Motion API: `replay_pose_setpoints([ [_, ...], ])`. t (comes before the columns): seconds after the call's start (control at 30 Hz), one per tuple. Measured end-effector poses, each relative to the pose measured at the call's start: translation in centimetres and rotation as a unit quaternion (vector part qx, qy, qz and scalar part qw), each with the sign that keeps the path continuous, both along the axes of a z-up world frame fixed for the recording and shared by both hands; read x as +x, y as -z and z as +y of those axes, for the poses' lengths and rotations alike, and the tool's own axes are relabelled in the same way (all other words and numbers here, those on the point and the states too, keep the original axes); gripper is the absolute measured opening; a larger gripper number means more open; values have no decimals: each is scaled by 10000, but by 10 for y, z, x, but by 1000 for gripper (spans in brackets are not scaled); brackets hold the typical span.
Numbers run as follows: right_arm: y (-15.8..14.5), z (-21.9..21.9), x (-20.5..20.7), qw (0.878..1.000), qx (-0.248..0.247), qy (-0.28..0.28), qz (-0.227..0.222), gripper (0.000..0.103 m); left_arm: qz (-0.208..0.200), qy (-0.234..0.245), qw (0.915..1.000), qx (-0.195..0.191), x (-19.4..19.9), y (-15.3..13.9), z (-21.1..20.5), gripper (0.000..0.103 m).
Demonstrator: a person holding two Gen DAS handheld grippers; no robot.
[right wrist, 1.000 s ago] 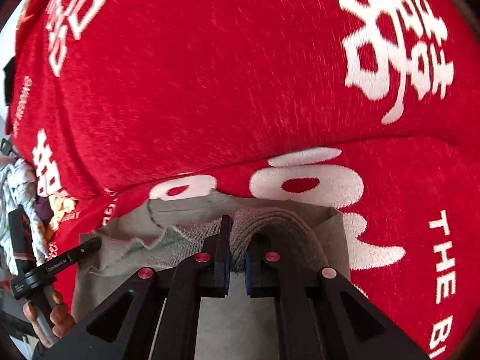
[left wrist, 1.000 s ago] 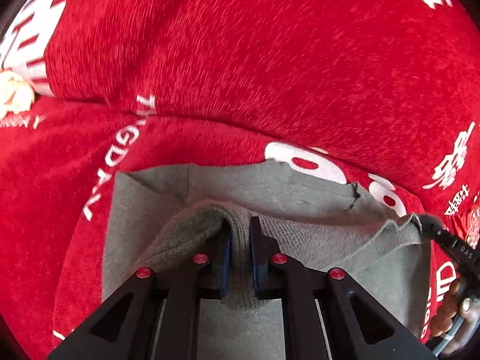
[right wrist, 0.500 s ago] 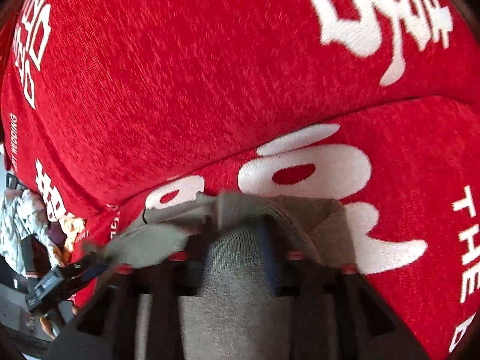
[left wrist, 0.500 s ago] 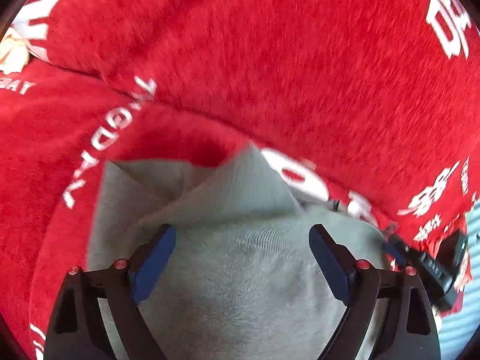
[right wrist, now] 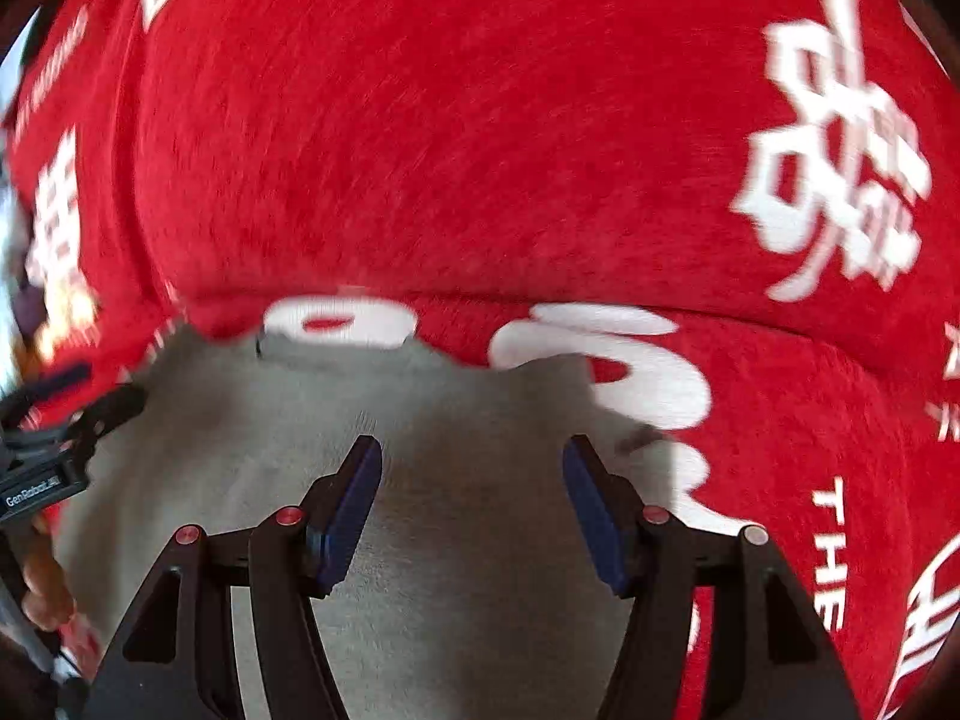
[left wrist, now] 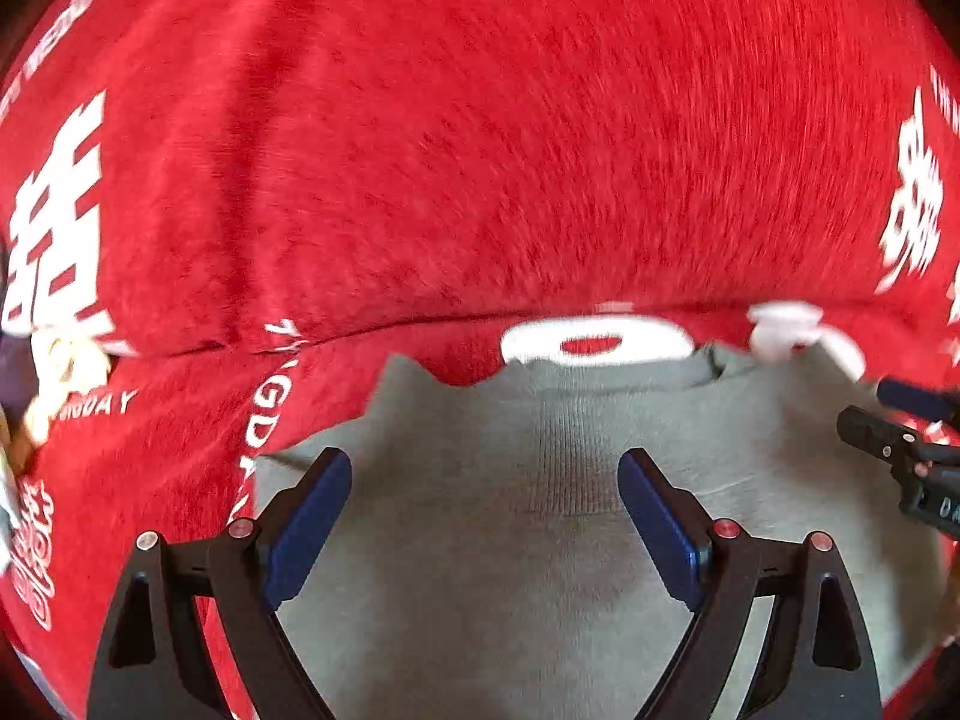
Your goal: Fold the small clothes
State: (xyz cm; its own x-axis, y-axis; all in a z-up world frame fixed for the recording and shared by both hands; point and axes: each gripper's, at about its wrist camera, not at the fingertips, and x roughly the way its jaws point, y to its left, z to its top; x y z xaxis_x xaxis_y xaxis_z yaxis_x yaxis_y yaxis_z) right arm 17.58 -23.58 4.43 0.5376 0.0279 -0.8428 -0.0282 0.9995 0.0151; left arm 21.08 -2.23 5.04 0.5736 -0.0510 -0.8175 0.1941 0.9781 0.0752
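Closest in the left wrist view, the left gripper point(left wrist: 485, 495) stands with its black arms spread wide and its blue pads point(left wrist: 309, 519) well apart; its jaws have just been opening, and nothing is pinched between them. Under and between the fingers lies the small grey knitted garment point(left wrist: 540, 540), spread flat, with a ribbed band running across the middle and an uneven upper edge. It rests on a red plush cloth with white lettering and Chinese characters point(left wrist: 480, 150), which fills the rest of the frame and has a fold line crossing just beyond the garment. At the right edge, over the garment's far side, the tip of the other gripper shows — dark, blurred.

In the right wrist view the right gripper point(right wrist: 472, 489) is likewise parted, though less widely, its blue pads point(right wrist: 348, 516) clear of the fabric; these jaws too have just been opening, and they hold nothing. The same grey knitted garment point(right wrist: 468, 540) lies below and between the fingers, its right edge overlapping large white letters printed on the red cloth point(right wrist: 450, 120). At the left edge, the black body of the left gripper is in sight with a few fingers of the person's hand point(right wrist: 45, 588) around its handle. Beyond the garment — only red cloth, motion-blurred.
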Motion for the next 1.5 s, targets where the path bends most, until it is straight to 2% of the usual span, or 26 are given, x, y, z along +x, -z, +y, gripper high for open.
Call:
replay_pose_setpoints([
  [0.07,12,1,6,9998,-101,7,148,66,215,-109,9996,159,12,18,3,91],
  [0.2,31,-21,13,9982,-281,427,325,66,566,-447,9972,182,25,48,29,91],
  [0.27,35,-38,11,9970,-252,673,294,67,695,-580,9959,-32,29,54,44,91],
  [0.33,36,-52,10,9959,116,827,343,68,732,-860,9936,-31,34,55,55,91],
  [0.4,27,-52,4,9954,62,919,278,69,768,-997,9920,-72,34,51,64,91],
  [0.47,11,-43,-10,9964,-73,847,1,69,585,-1020,9929,-170,18,38,67,91],
  [0.5,-1,-35,-24,9974,-5,699,-196,69,498,-964,9938,-231,10,32,64,91],
  [0.57,-8,-19,-42,9983,184,463,-314,69,258,-672,9965,-419,-20,17,53,91],
  [0.67,-5,21,-68,9995,122,-129,-262,69,10,-149,9993,-337,-65,10,23,91],
  [0.77,10,52,-84,9987,-237,-432,-159,69,57,45,9999,-147,-84,19,8,91],
  [0.87,13,47,-98,9983,-394,-358,-224,69,200,-126,9997,52,-88,37,20,91],
  [0.93,11,23,-107,9993,-299,-60,-226,70,239,-285,9990,-265,-90,38,42,94],
  [1.0,8,-6,-117,9994,-142,215,-242,70,289,-437,9978,-404,-92,36,60,94],
  [1.03,6,-16,-122,9992,-67,287,-259,70,284,-491,9975,-423,-95,34,69,94],
  [1.13,5,-37,-131,9969,-271,723,-149,70,218,-740,9967,-262,-104,28,86,94],
  [1.2,-4,-38,-149,9962,-76,816,-298,70,214,-869,9949,-466,-117,22,98,94],
  [1.27,-13,-25,-167,9964,84,672,-514,70,137,-863,9932,-767,-135,14,96,94],
  [1.33,-9,9,-179,9977,65,320,-601,70,46,-666,9944,-820,-150,10,79,94],
  [1.43,6,57,-192,9984,-101,-229,-516,70,-35,-326,9985,-430,-164,15,50,94],
  [1.5,19,67,-196,9982,-322,-282,-427,70,73,-345,9992,-194,-166,27,47,94],
])
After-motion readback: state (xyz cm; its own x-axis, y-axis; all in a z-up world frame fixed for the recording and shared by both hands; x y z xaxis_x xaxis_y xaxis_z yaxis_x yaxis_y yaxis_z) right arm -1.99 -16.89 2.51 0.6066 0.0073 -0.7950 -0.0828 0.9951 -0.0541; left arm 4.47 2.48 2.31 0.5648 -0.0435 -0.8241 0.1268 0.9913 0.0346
